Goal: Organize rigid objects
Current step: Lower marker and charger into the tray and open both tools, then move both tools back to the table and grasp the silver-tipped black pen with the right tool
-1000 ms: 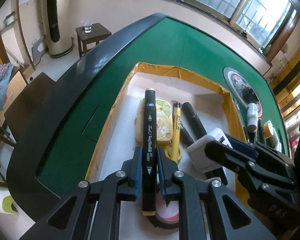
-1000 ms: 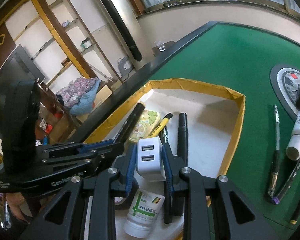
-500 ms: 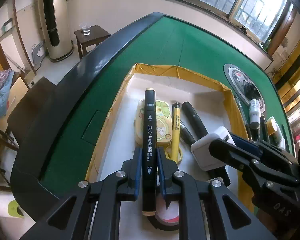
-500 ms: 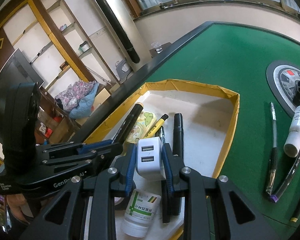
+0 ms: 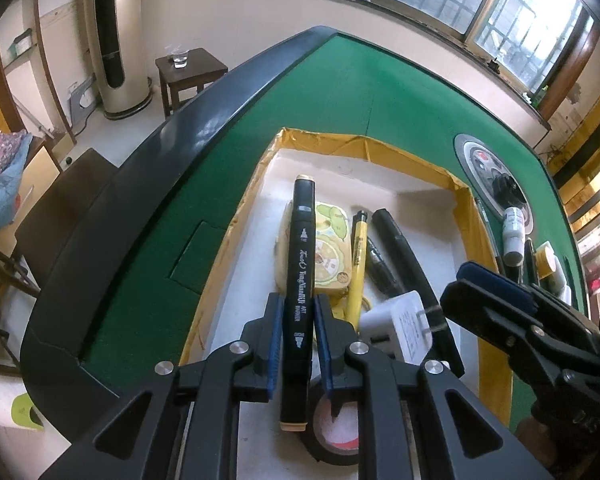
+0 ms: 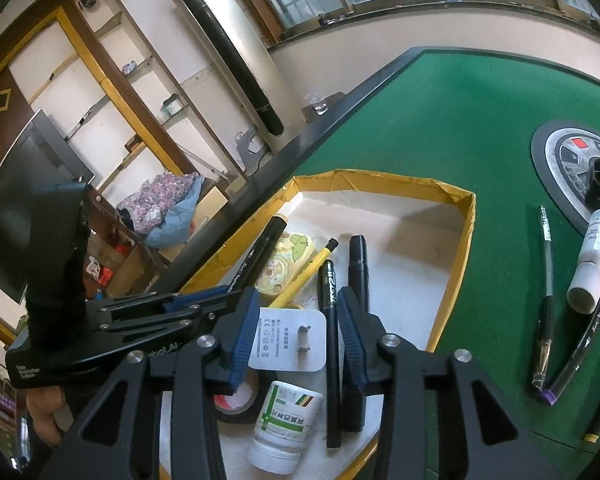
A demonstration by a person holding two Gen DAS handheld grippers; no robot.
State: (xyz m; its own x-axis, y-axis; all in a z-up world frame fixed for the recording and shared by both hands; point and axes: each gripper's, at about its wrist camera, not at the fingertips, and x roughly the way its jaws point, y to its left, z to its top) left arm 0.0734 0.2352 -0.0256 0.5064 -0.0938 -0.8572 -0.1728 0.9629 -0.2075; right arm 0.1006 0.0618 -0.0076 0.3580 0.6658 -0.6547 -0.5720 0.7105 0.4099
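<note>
Since the earlier frame the right gripper (image 6: pixel 296 328) had opened its fingers; the white two-port plug-in charger (image 6: pixel 290 340) had tipped flat between them, unpressed, inside the yellow-rimmed white tray (image 6: pixel 462 256); the left gripper (image 5: pixel 298 344), nearly closed, gripped the black marker pen (image 5: pixel 300 280), long axis along the fingers.

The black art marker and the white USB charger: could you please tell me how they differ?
The black art marker is long, slim and dark; the white USB charger is a short, pale block with two prongs. The marker is clamped in the left tongs; the charger lies loose, prongs-up, between the right tongs, whose jaws have just been opening. Both are over the yellow-rimmed tray.
</note>
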